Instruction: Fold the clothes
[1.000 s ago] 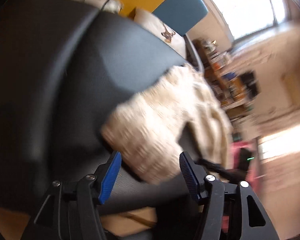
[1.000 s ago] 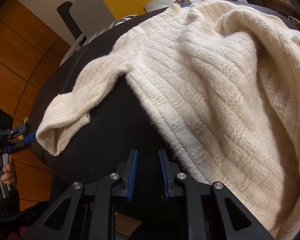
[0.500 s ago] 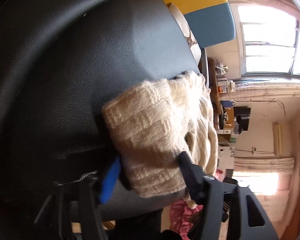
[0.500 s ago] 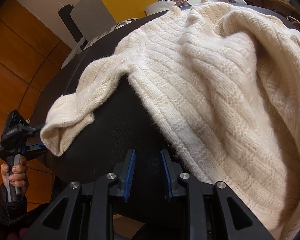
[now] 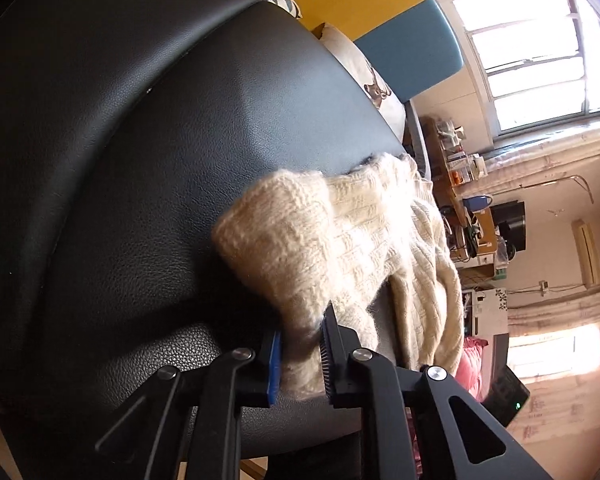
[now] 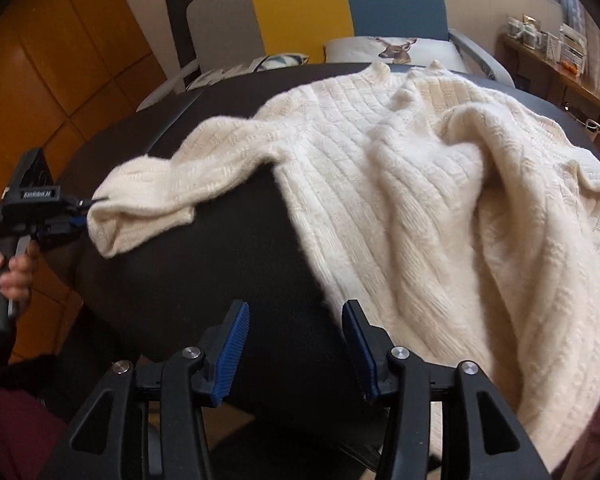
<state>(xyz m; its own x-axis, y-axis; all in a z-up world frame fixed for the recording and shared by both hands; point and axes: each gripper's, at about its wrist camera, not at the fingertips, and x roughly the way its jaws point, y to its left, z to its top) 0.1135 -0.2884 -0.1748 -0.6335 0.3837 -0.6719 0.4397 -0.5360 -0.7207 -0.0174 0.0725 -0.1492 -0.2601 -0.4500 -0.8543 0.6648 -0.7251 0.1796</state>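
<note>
Sprawling across the black leather tabletop (image 6: pixel 204 280), the cream knit sweater (image 6: pixel 440 208) lies ahead and to the right of the right tongs (image 6: pixel 294 350), whose blue pads are parting over bare leather with nothing between them. Its sleeve cuff (image 5: pixel 300 332) is pinched in the left tongs (image 5: pixel 300 354), closing on the knit; white lettering on their body is too small to read. A hand (image 6: pixel 10 276) grips their handle, tongs aimed sideways at the cuff.

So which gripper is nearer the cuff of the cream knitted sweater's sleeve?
Left. The left gripper is closing on the sleeve cuff, knit between its pads. The right gripper, jaws opening and empty, sits near the sweater's bottom edge.
</note>
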